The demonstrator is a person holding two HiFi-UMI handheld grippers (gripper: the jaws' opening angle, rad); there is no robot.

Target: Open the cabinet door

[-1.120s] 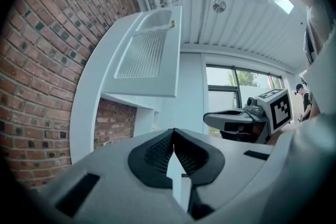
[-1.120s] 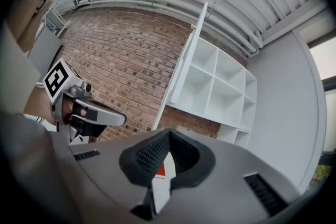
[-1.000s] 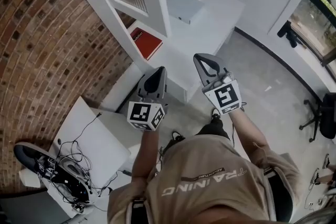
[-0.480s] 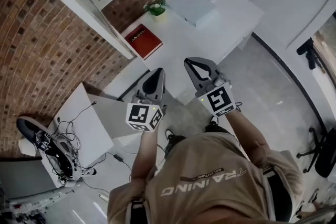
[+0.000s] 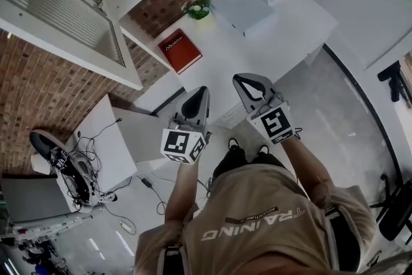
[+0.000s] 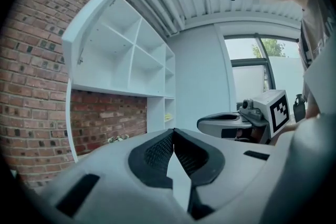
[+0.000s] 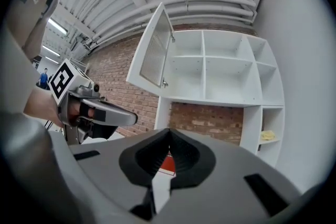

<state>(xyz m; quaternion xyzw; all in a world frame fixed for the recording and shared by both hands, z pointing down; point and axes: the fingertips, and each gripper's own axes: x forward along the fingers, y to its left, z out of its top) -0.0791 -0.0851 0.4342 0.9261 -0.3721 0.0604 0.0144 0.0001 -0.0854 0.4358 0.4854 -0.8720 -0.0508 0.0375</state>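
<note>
The left gripper [image 5: 200, 93] has its jaws clenched together with nothing between them; the right gripper [image 5: 243, 79], just beside it, is likewise clamped tight and empty; both are held in front of the person's torso, pointing toward a white counter [image 5: 283, 29]; on it lie a red book [image 5: 180, 50] and a small green plant [image 5: 196, 8]; the cabinet door [image 5: 61, 6], with a ribbed panel, stands swung open off the white cabinet [image 7: 220, 68] on the brick wall [image 5: 38, 93], well apart from both grippers.
</note>
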